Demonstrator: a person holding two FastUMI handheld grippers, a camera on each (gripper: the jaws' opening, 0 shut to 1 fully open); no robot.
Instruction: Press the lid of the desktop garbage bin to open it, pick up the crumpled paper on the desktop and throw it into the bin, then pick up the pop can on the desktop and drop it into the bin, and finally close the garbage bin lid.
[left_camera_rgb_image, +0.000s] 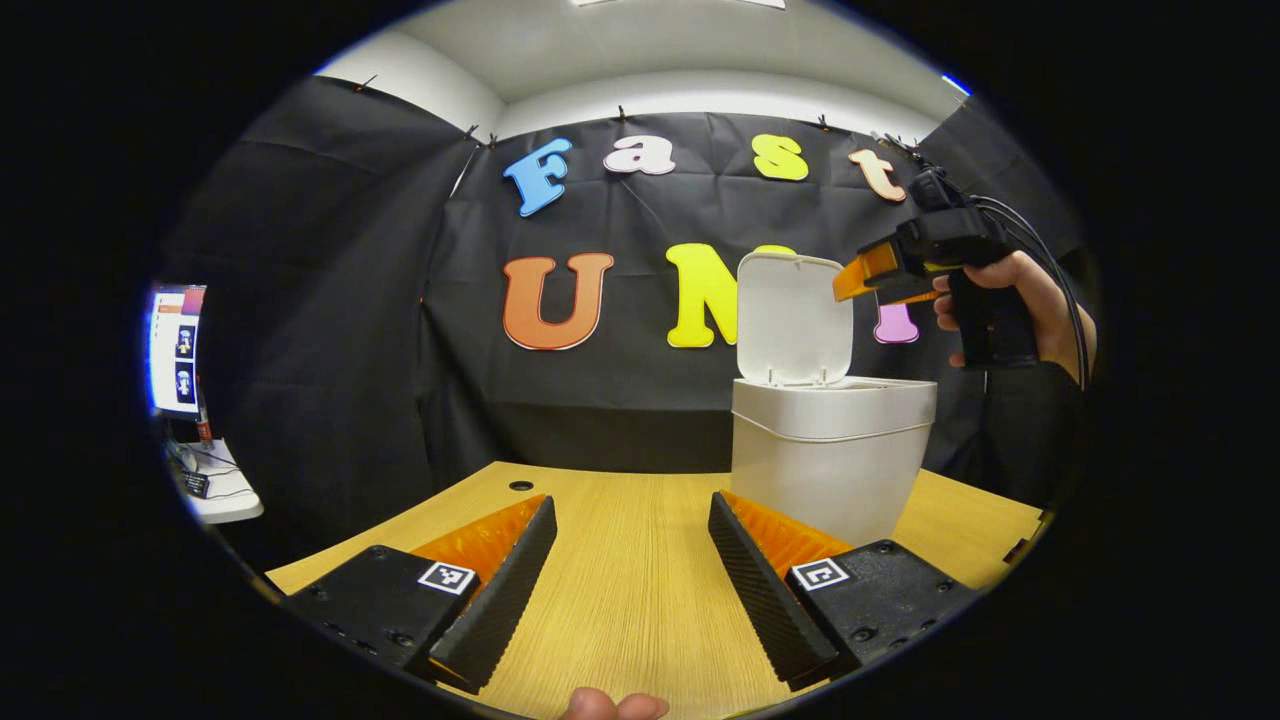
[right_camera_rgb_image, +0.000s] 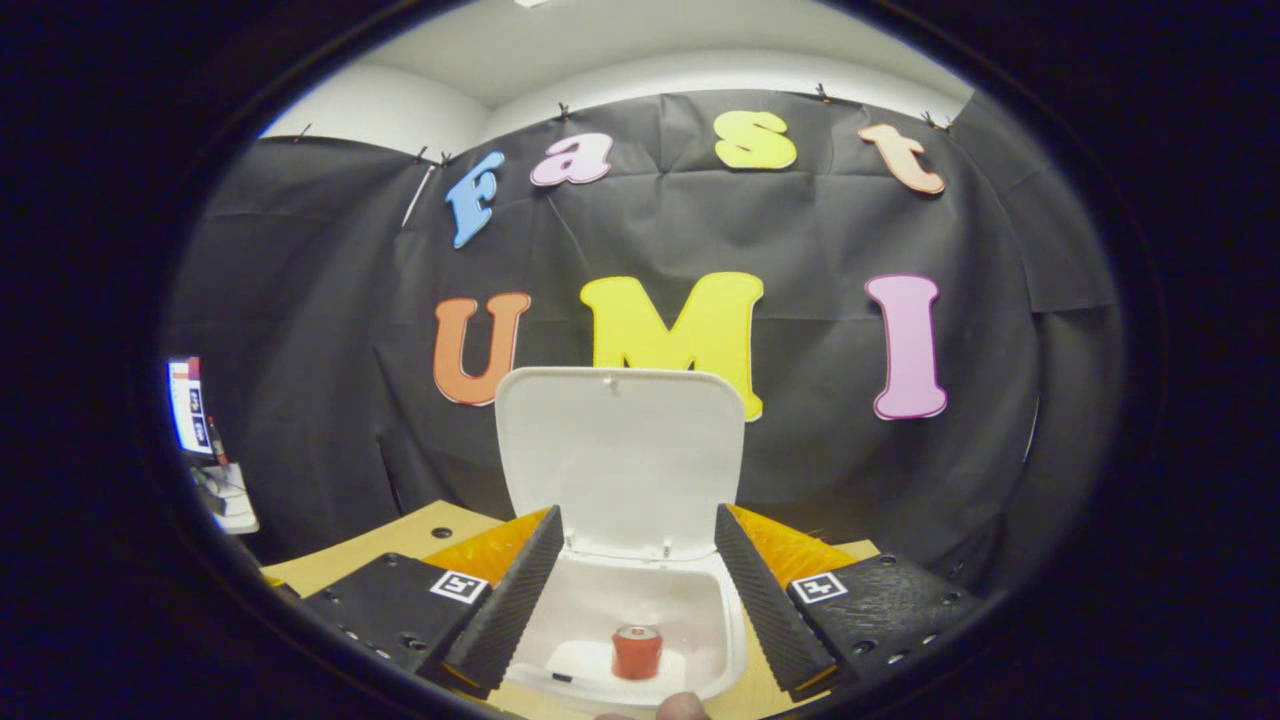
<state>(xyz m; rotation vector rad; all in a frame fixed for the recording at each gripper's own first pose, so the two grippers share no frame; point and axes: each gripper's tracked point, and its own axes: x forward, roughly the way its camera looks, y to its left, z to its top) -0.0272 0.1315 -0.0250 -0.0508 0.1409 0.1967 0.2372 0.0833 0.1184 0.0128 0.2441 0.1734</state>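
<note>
White garbage bin (left_camera_rgb_image: 832, 455) on the wooden bench (left_camera_rgb_image: 640, 580), lid (right_camera_rgb_image: 620, 462) upright, pop can (right_camera_rgb_image: 637, 651) standing inside; right hand-held gripper (right_camera_rgb_image: 635, 590) above the opening and left hand-held gripper (left_camera_rgb_image: 632, 570) over the bench, both spread wide and empty.

I'm working in a recording booth, not a home: black cloth (left_camera_rgb_image: 330, 300) pinned up as walls, one bare wooden desk (left_camera_rgb_image: 640, 580), and a lit monitor (left_camera_rgb_image: 177, 348) on a side table (left_camera_rgb_image: 225, 495) at left.
</note>
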